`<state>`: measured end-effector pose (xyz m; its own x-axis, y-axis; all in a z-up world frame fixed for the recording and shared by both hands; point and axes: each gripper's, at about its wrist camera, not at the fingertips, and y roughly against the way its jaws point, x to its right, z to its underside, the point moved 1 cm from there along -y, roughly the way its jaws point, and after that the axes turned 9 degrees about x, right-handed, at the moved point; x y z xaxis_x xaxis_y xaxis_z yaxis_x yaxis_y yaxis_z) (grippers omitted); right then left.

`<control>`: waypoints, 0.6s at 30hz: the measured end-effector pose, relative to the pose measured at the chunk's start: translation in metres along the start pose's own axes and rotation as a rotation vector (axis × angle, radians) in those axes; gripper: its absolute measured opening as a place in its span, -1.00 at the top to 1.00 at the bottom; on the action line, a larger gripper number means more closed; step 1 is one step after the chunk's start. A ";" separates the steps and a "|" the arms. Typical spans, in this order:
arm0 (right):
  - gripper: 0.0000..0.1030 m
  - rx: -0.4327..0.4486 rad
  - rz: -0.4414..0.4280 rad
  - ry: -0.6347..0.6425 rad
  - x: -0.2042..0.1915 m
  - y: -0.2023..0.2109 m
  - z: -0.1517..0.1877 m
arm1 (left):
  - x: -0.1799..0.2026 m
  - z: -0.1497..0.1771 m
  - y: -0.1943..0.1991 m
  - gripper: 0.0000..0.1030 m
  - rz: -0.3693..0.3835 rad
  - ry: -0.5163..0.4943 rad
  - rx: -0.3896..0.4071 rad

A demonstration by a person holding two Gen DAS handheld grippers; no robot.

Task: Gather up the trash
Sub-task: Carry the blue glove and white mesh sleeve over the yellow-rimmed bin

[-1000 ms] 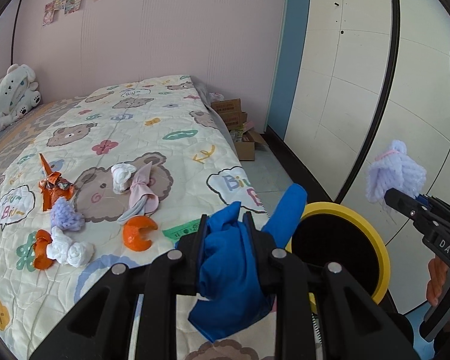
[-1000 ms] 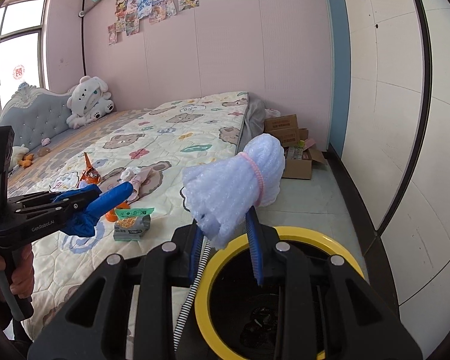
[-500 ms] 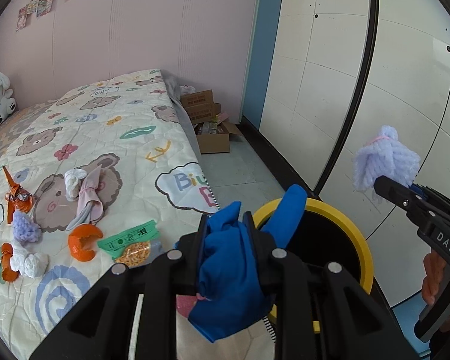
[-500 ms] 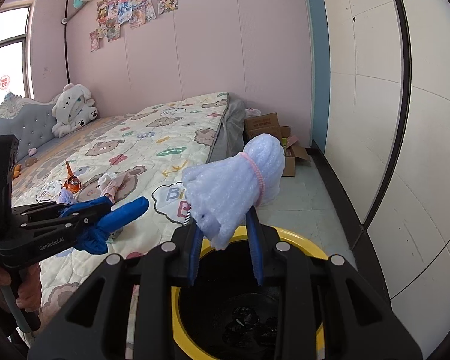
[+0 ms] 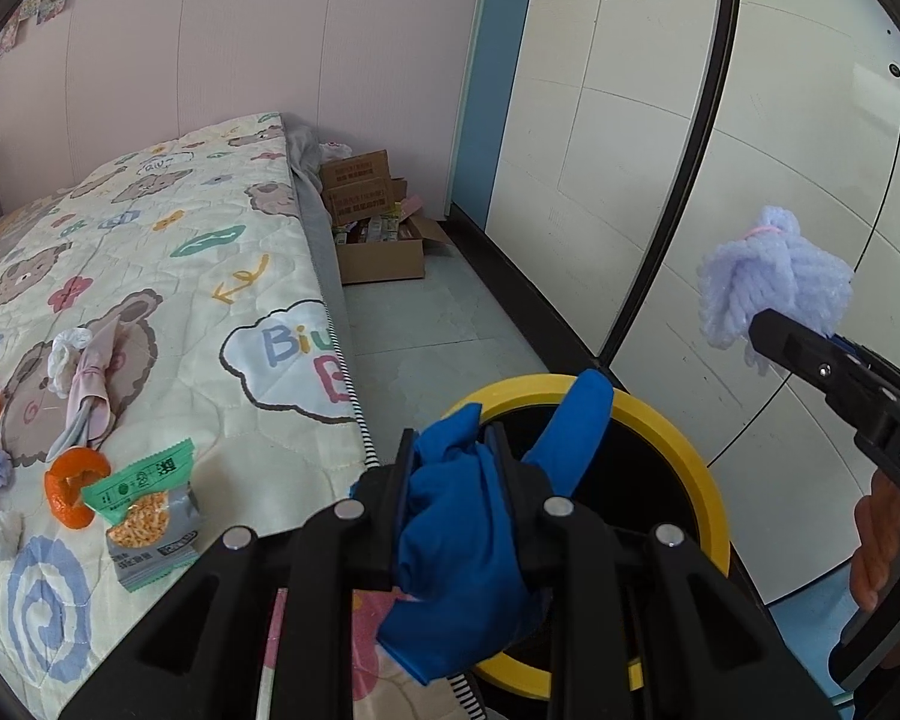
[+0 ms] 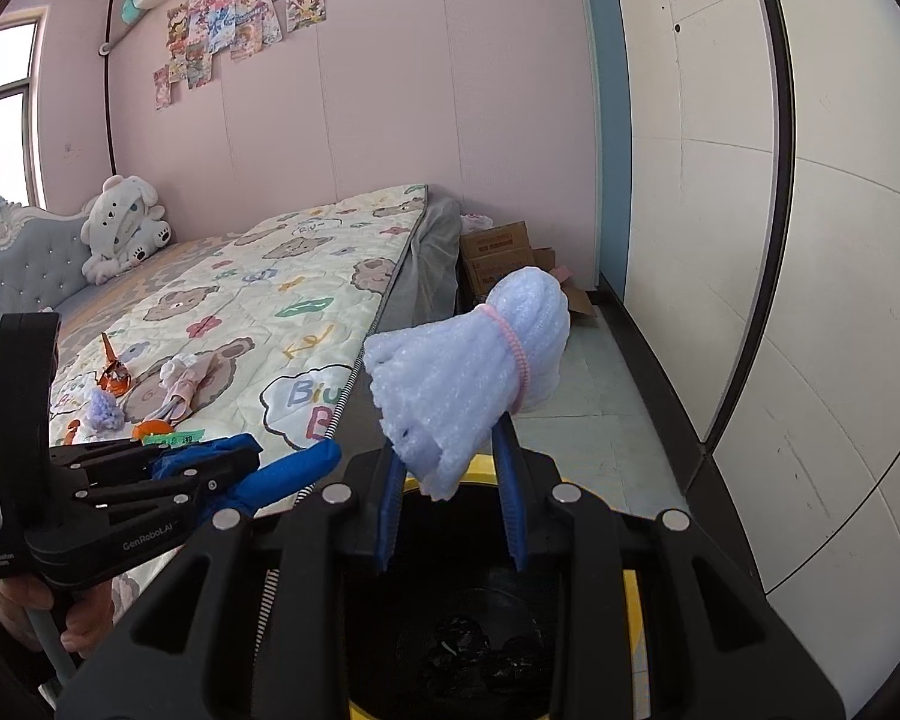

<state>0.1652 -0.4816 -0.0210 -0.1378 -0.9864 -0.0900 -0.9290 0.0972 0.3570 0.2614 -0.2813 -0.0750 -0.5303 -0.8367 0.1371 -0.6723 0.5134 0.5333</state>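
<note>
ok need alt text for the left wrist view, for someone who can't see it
The left gripper clamps a blue cloth over a yellow-rimmed bin beside a bed. At right, the right gripper holds a pale purple foam bundle. Orange peel, a snack packet and other scraps lie on the bed.

"GenRoboLAI" on left hand-held gripper (image 6: 234, 468); "Biu" on bed quilt (image 5: 168, 276).

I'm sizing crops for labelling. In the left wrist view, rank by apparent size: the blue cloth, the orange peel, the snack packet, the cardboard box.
1. blue cloth, though it sits nearest the camera
2. cardboard box, farthest away
3. snack packet
4. orange peel
</note>
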 end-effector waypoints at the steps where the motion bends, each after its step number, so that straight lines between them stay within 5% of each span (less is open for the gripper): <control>1: 0.47 -0.002 0.003 -0.004 0.002 -0.002 0.001 | 0.002 0.001 -0.003 0.59 0.003 0.002 -0.005; 18: 0.46 -0.040 0.015 -0.044 0.019 -0.025 0.018 | 0.022 0.012 -0.034 0.58 0.040 0.002 -0.069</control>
<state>0.1797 -0.5007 -0.0486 -0.1671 -0.9780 -0.1252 -0.9126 0.1053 0.3950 0.2666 -0.3147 -0.1005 -0.5551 -0.8161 0.1609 -0.6131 0.5322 0.5838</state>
